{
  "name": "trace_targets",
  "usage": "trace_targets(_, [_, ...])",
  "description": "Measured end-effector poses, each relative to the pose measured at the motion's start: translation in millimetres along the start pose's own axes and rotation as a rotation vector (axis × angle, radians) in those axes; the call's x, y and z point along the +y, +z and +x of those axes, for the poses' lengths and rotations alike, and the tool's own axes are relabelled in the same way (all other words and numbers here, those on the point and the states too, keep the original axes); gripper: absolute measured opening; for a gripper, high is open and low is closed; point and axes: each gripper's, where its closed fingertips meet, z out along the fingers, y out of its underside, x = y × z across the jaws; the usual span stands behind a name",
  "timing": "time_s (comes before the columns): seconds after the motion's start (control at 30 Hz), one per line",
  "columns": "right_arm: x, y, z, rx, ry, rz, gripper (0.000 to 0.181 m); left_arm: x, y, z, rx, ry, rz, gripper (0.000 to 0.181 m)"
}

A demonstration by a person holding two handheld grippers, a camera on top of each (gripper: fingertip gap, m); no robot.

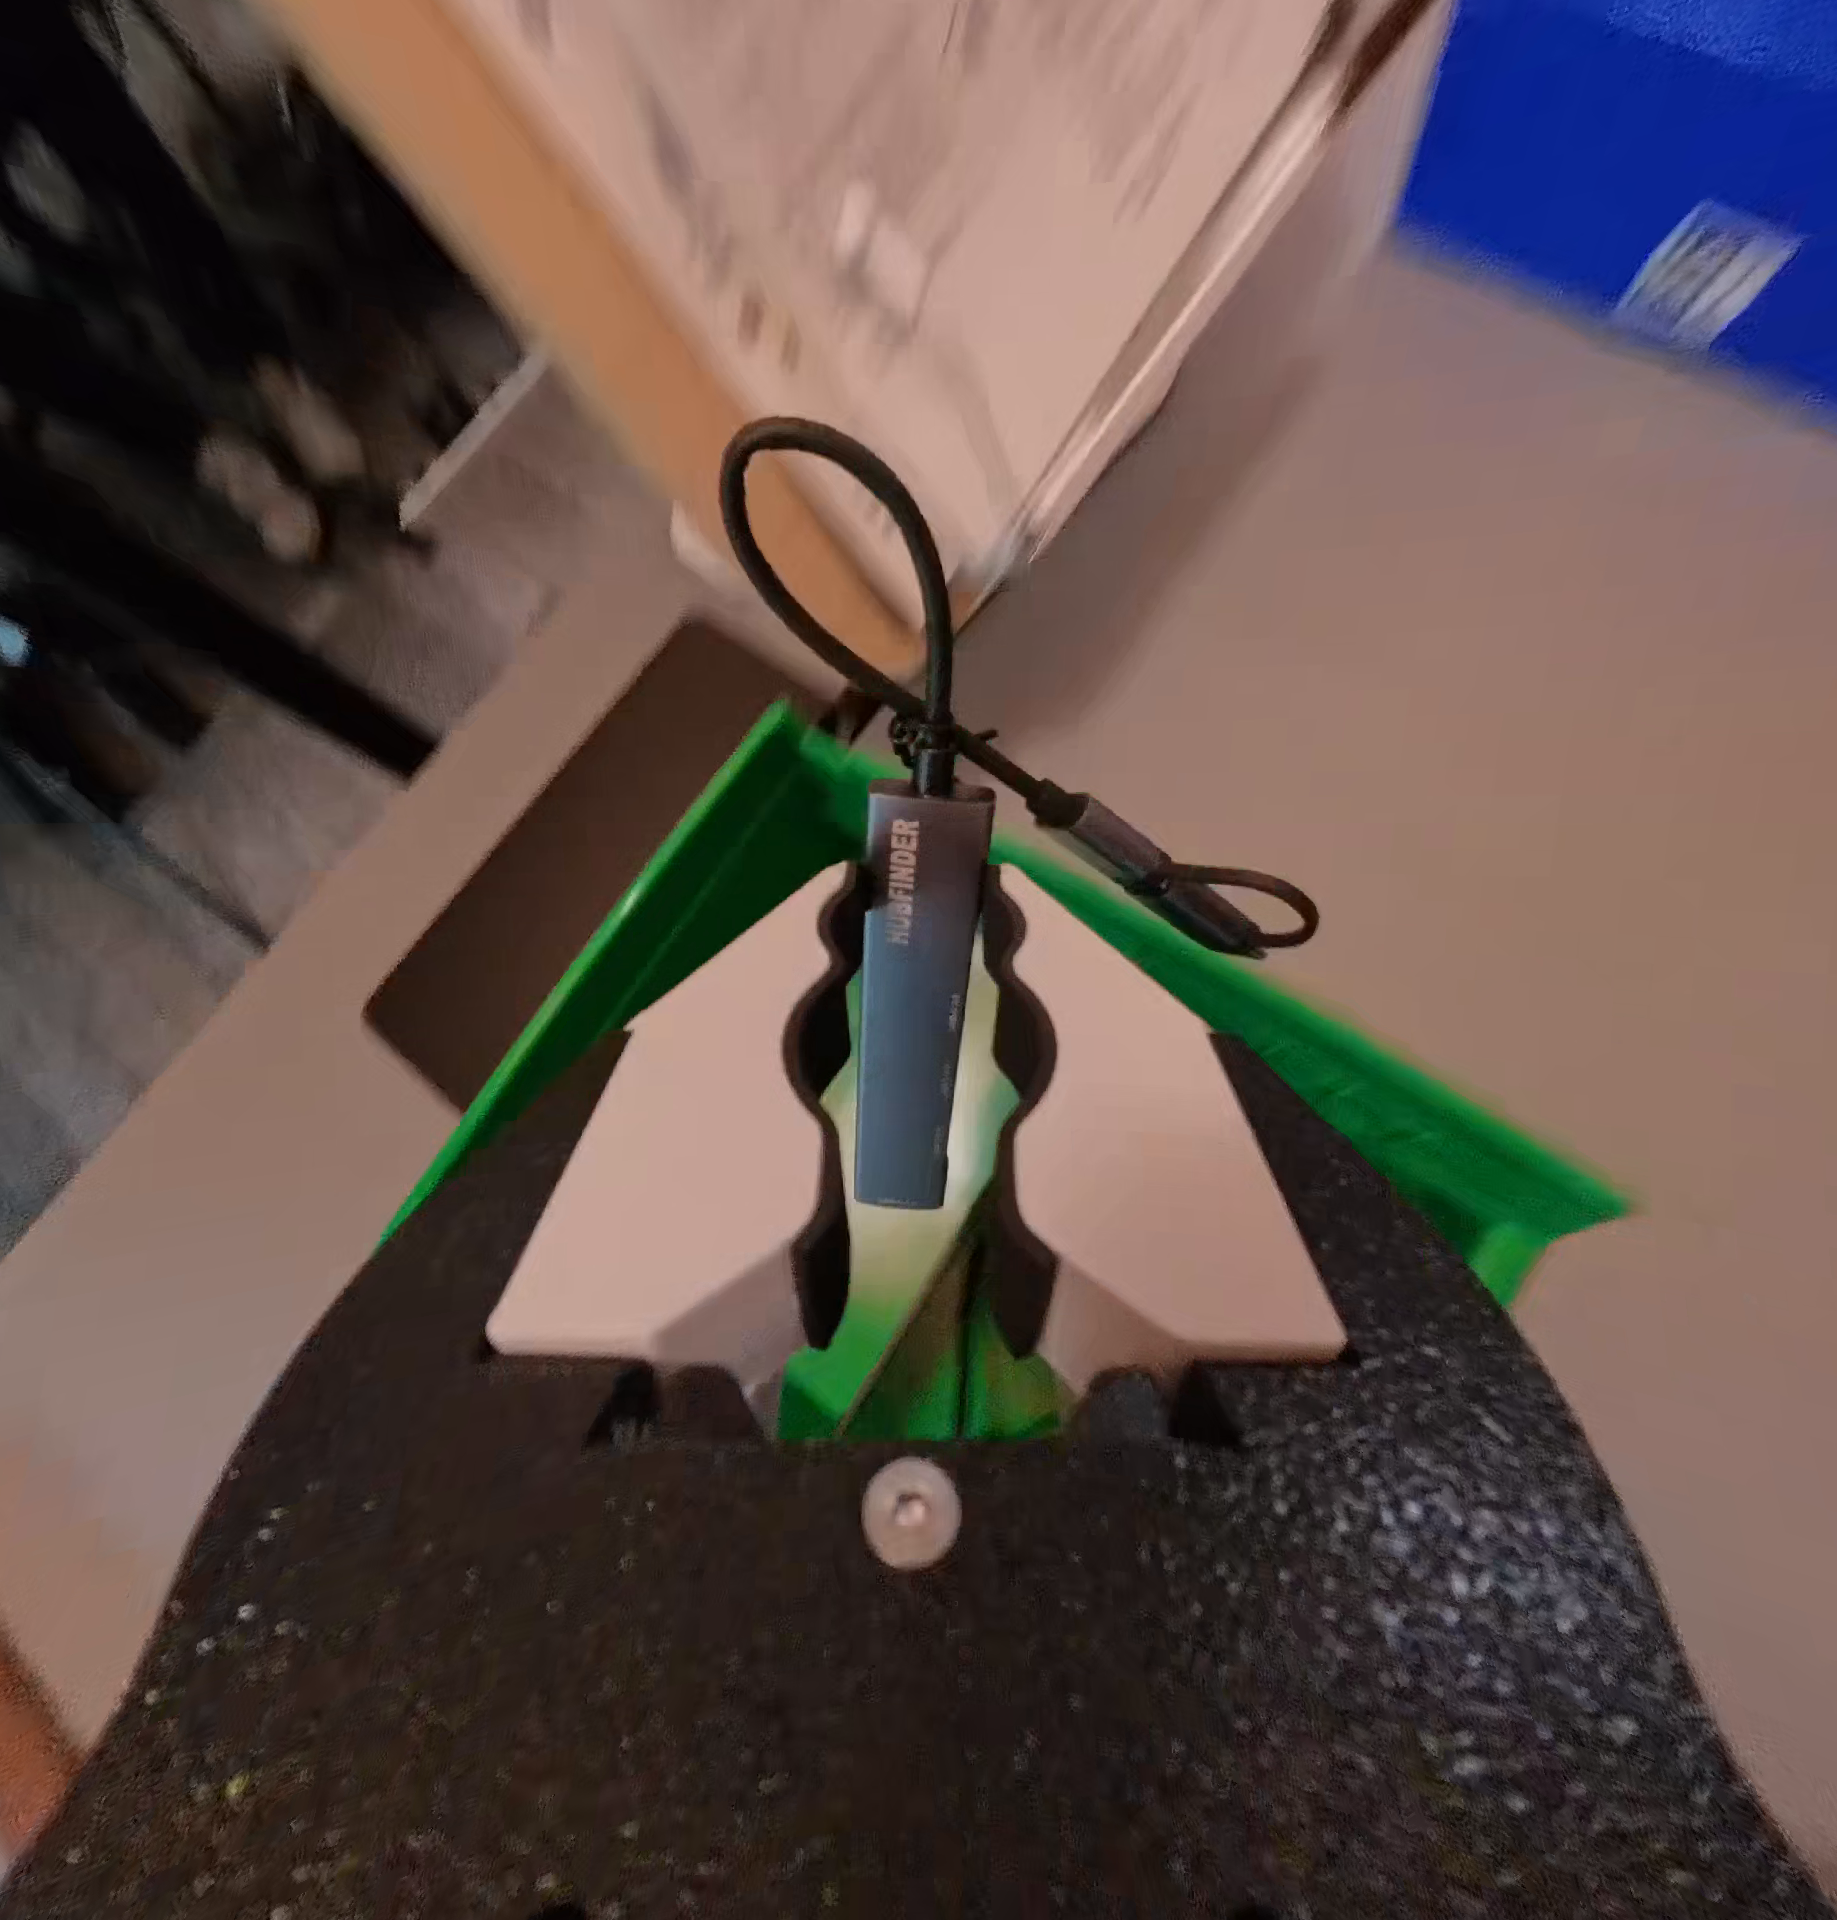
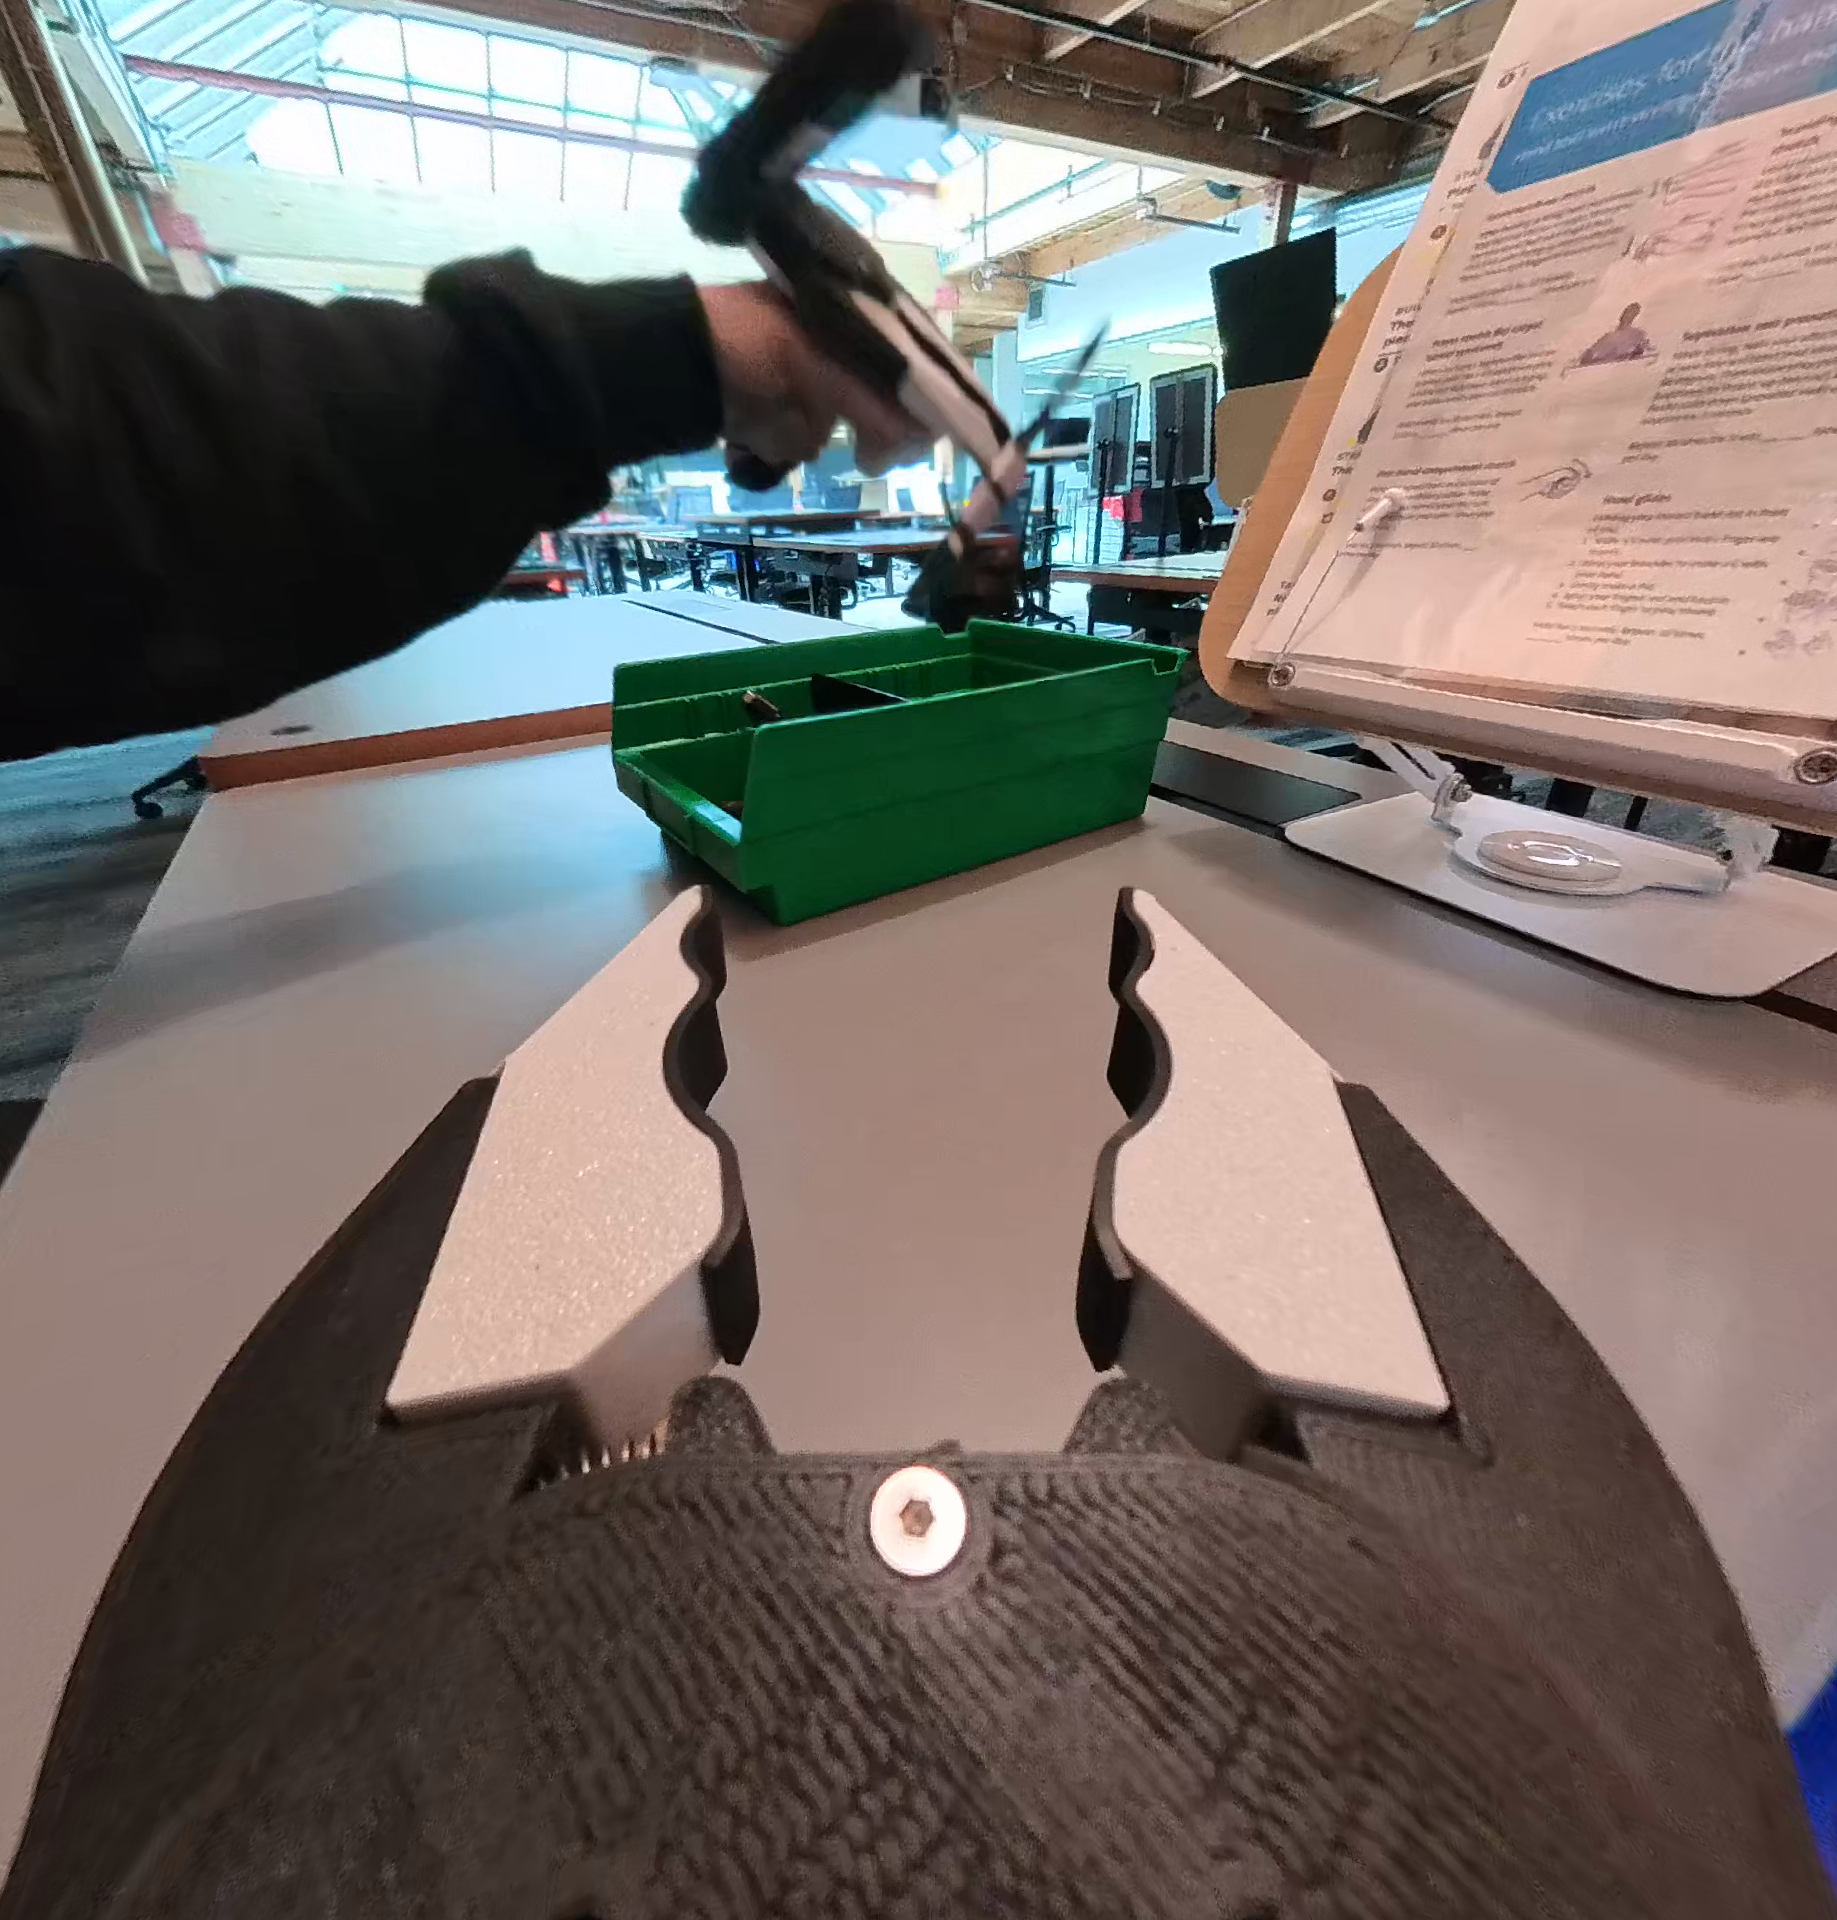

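Observation:
My left gripper (image 1: 919,904) is shut on a slim grey USB hub (image 1: 919,1039), held upright between the black wavy pads. The hub's black braided cable (image 1: 933,592) loops above it and ends in a grey plug (image 1: 1111,836) hanging to the right. Below it is a green plastic bin (image 1: 685,914). In the right wrist view that gripper (image 2: 971,551) shows blurred in a hand with a black sleeve (image 2: 322,468), above the bin's (image 2: 945,779) far side. My right gripper (image 2: 914,904) is open and empty, low over the grey table (image 2: 374,883), just short of the bin.
A tilted document stand with a printed page (image 2: 1620,364) stands on a white base (image 2: 1568,935) at the right, close to the bin. The bin has a black divider (image 2: 857,691) and a small dark item (image 2: 758,707). The table's left edge drops to the floor.

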Motion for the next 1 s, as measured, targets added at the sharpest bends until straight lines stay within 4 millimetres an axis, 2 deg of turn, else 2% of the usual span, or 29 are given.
trace_targets(0.03, [-1,1,-1,-0.001,0.01,0.004,0.074,-21,-17,15,0.023,-0.01,0.091,0.02])
trace_targets(0.1, [-5,4,-4,0.004,0.027,0.027,0.074,-59,-47,58,0.131,-0.021,0.264,0.02])
trace_targets(0.17, [-15,8,-11,-0.011,0.049,0.074,0.073,-80,-65,110,0.257,-0.043,0.363,0.02])
trace_targets(0.2, [-21,10,-15,-0.028,0.07,0.102,0.072,-84,-67,137,0.322,-0.063,0.386,0.02])
trace_targets(0.27, [-30,17,-22,-0.064,0.126,0.148,0.067,-81,-60,193,0.467,-0.118,0.394,0.02])
trace_targets(0.37, [-30,29,-44,-0.173,0.184,0.145,0.068,-65,-36,273,0.68,-0.166,0.387,0.02])
trace_targets(0.43, [-21,32,-55,-0.208,0.137,0.111,0.067,-51,-19,313,0.765,-0.158,0.348,0.02])
trace_targets(0.47, [-18,32,-59,-0.217,0.103,0.098,0.067,-44,-11,327,0.782,-0.145,0.316,0.02])
trace_targets(0.57, [-9,27,-67,-0.252,0.044,0.079,0.027,-35,6,350,0.791,-0.12,0.246,0.02])
trace_targets(0.67, [-9,23,-62,-0.264,0.058,0.08,0.024,-39,10,356,0.755,-0.085,0.244,0.021])
trace_targets(0.77, [-29,15,-52,-0.255,0.129,0.203,0.022,-56,3,357,0.713,-0.066,0.341,0.025])
trace_targets(0.83, [-42,8,-42,-0.238,0.188,0.298,0.021,-65,-1,348,0.62,-0.073,0.413,0.058])
trace_targets(0.87, [-48,3,-38,-0.24,0.228,0.348,0.021,-65,-4,344,0.577,-0.08,0.449,0.062])
trace_targets(0.9, [-55,-2,-32,-0.233,0.266,0.406,0.021,-62,-7,344,0.56,-0.075,0.486,0.058])
trace_targets(1.0, [-66,-12,-21,-0.234,0.354,0.5,0.022,-42,-3,357,0.549,-0.113,0.576,0.056])
